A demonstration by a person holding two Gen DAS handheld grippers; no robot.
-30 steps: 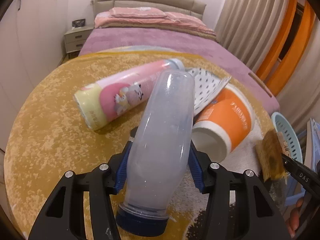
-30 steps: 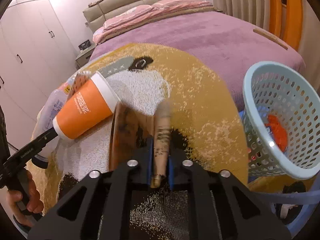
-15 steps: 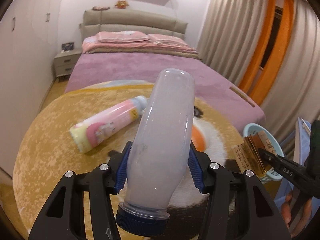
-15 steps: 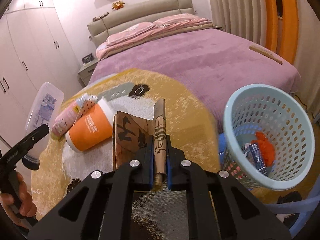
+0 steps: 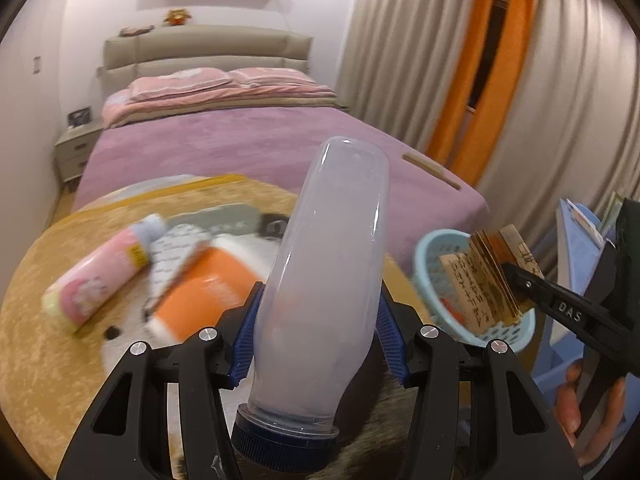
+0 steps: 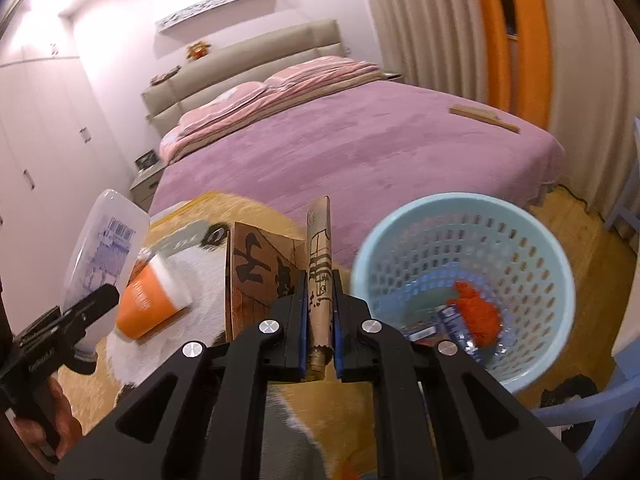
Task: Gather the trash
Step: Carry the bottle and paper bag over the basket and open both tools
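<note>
My left gripper point(image 5: 316, 336) is shut on a clear plastic bottle point(image 5: 328, 276) with a blue cap, held in the air above the rug; the bottle also shows in the right wrist view point(image 6: 106, 252). My right gripper point(image 6: 320, 320) is shut on a brown paper bag point(image 6: 280, 276), held up left of the light blue basket point(image 6: 532, 236). The bag point(image 5: 484, 280) hangs in front of the basket point(image 5: 428, 264) in the left wrist view. An orange paper cup point(image 5: 200, 292), a dotted paper wrapper point(image 5: 176, 248) and a pink tube point(image 5: 104, 272) lie on the yellow round rug point(image 5: 44, 348).
The basket holds an orange scrap point(image 6: 476, 312) and a blue packet point(image 6: 452, 320). A purple bed point(image 6: 360, 148) stands behind the rug, with a nightstand point(image 5: 74, 152) at its left. Curtains point(image 5: 568, 92) hang at the right. A blue chair point(image 6: 580, 400) stands beside the basket.
Both grippers have risen from the rug with bottle and paper bag held. The views have swung right, so the basket now sits nearer the right gripper.
</note>
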